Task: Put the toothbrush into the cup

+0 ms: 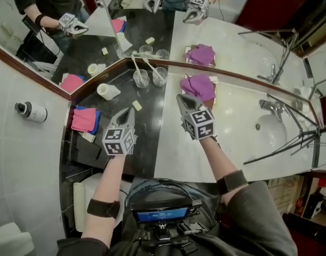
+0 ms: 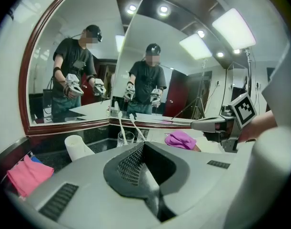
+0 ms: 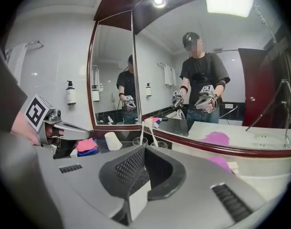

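My left gripper (image 1: 127, 112) is over the black stretch of the bench (image 1: 235, 116). Its fingers are pressed flat together with nothing between them (my own camera shows only meshed pad against pad). My right gripper (image 1: 182, 98) is just to the right of it, near the seam where black stone meets white. Its fingers are closed too, and they carry nothing.

Both toothbrushes are already standing in cups at the far edge of the bench, just in front of the mirror (image 1: 243, 36). The left toothbrush (image 1: 135, 64) leans in the left glass cup (image 1: 141, 80), and the right toothbrush (image 1: 151, 67) leans in the right glass cup (image 1: 160, 77). The two cups sit side by side, well beyond my fingertips.

Right of the cups a purple cloth (image 1: 197, 86) is bunched on the white stone. To their left a white cup (image 1: 108, 92) is tilted over (lying or leaning, I cannot tell which). Nearer and further left, a pink cloth (image 1: 81, 119) lies on a blue cloth (image 1: 95, 116). A small pale block (image 1: 137, 105) rests on the black stone, just beyond my left fingertips.

Far to the right are the basin (image 1: 269, 131) and its tap (image 1: 268, 105).
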The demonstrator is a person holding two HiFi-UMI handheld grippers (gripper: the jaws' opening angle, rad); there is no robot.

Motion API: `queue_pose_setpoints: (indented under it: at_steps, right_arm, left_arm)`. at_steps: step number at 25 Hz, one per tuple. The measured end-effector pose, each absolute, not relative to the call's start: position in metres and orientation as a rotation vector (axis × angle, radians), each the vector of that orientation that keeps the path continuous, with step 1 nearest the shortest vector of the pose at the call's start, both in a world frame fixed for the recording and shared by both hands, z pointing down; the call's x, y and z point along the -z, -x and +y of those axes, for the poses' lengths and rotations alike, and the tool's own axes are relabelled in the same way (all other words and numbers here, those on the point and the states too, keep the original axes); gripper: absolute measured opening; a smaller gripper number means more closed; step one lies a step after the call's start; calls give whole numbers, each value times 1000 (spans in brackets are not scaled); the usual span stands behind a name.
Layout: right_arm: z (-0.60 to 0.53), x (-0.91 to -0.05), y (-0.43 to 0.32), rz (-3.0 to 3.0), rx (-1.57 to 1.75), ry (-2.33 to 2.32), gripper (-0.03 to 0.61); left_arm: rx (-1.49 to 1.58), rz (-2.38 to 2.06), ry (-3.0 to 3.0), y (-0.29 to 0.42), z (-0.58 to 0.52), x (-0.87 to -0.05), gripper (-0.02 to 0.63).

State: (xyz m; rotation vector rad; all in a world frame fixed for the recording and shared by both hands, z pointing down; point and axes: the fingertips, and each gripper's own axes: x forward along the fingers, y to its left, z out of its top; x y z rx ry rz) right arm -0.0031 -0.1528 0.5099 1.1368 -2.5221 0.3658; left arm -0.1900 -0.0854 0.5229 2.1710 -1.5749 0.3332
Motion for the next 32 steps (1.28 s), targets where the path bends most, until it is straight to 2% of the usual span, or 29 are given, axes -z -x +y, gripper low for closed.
queue_pose_setpoints:
  at_steps: [10, 16, 22, 32]
  right_arm:
    - [-92, -521, -147, -2360, -505, -1455, 17]
    - [-54, -537, -209, -2273, -599, -1581, 17]
    - [-39, -541, -231, -2250, -644, -1634, 17]
    - [-39, -539, -222, -2281, -673, -1622, 17]
  left_arm:
    - [-369, -1535, -2202, 167, -44, -521, 0]
    - [-399, -1490, -2218, 153, -32, -526, 0]
    - [-386, -1478, -2225, 143, -31, -523, 0]
    - [-388, -1469, -2230, 131, -29, -525, 0]
